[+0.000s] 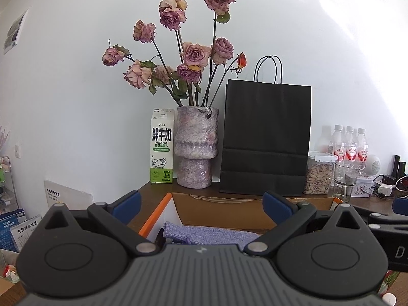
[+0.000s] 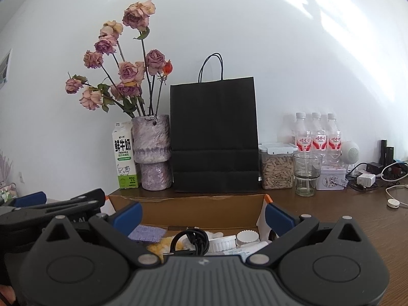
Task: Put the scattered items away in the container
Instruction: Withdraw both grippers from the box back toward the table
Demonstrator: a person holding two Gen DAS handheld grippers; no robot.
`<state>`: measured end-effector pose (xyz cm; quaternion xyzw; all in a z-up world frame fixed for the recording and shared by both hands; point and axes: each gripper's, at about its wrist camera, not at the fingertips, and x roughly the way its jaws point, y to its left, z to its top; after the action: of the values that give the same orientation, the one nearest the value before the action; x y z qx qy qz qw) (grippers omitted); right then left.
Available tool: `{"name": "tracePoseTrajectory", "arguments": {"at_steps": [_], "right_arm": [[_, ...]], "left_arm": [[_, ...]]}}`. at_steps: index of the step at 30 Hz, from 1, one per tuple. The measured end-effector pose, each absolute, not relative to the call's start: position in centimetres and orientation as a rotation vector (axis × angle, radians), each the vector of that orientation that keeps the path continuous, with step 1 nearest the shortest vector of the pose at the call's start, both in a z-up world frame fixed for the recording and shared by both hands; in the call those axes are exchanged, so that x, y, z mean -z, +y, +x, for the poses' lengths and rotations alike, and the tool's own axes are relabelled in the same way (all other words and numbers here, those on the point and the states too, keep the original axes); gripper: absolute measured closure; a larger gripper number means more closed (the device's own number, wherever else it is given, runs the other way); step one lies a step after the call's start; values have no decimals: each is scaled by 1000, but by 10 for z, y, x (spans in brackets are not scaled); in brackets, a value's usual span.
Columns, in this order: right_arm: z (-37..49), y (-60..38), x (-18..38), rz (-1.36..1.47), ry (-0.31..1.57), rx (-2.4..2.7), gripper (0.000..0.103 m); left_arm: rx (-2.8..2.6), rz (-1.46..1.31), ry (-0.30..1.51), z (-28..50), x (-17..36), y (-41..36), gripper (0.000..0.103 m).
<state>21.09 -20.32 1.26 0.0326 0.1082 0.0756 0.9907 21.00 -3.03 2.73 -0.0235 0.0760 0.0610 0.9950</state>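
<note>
Both tools are held above the near side of the cardboard box, which stands open on the bench in front of the black paper bag. The left tool is seen with its blue pads spread wide and nothing between them; the right tool is likewise parted and empty. Inside the box a lilac cloth is seen on the left side, under the left tool, while a coiled black cable, white ribbed caps and something yellow are gathered lower right, directly ahead of and below the right tool. No loose item outside the box can be made out near either tool, so the tidying is judged largely done. If anything is left, it lies out of view.
</note>
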Motion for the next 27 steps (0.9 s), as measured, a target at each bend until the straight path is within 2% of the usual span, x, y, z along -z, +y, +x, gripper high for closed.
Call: {"name": "tracePoseTrajectory", "arguments": {"at_steps": [27], "right_arm": [[178,-207,8,-52,211,-159,0]], "left_arm": [[-101,27,122,177,-9,-30,0]]}}
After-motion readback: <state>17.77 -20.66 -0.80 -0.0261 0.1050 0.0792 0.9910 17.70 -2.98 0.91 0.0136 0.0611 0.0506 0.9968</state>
